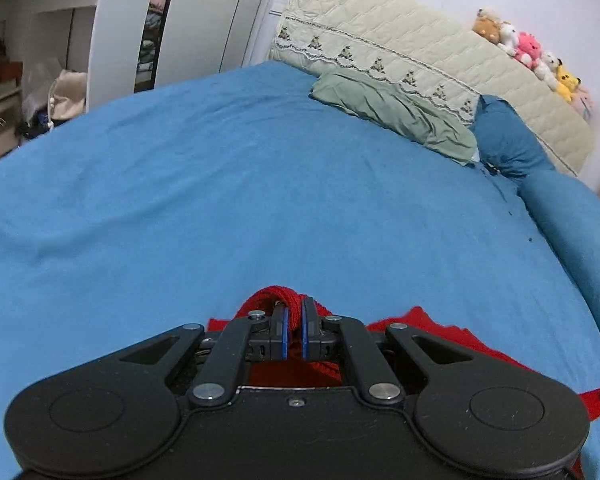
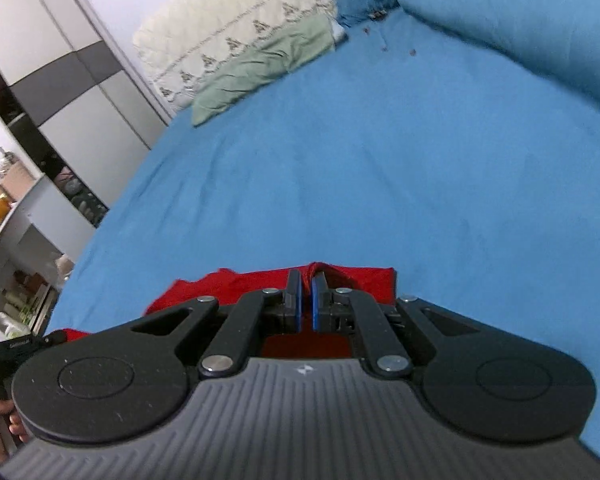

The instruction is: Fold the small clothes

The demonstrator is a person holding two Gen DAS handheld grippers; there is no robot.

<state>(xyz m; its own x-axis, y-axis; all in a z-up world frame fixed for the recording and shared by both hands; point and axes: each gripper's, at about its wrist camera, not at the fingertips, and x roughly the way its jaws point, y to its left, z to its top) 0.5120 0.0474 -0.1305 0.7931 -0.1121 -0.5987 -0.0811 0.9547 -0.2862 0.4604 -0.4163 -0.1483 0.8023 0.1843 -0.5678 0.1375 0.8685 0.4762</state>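
A red knitted garment (image 1: 432,330) lies on the blue bed sheet (image 1: 260,200), mostly hidden under my grippers. My left gripper (image 1: 295,312) is shut on a bunched edge of the red garment. In the right wrist view the garment (image 2: 220,286) spreads left and right behind the fingers, and my right gripper (image 2: 306,284) is shut on a raised fold of it. Both grippers hold the cloth just above the sheet. The left gripper's body (image 2: 16,354) shows at the lower left of the right wrist view.
A green pillow (image 1: 396,112) and a cream quilted headboard cover (image 1: 420,52) lie at the far end of the bed. A blue bolster (image 1: 572,216) runs along the right side. Stuffed toys (image 1: 532,52) sit on the headboard. A white desk (image 1: 60,20) and wardrobe (image 1: 208,16) stand left.
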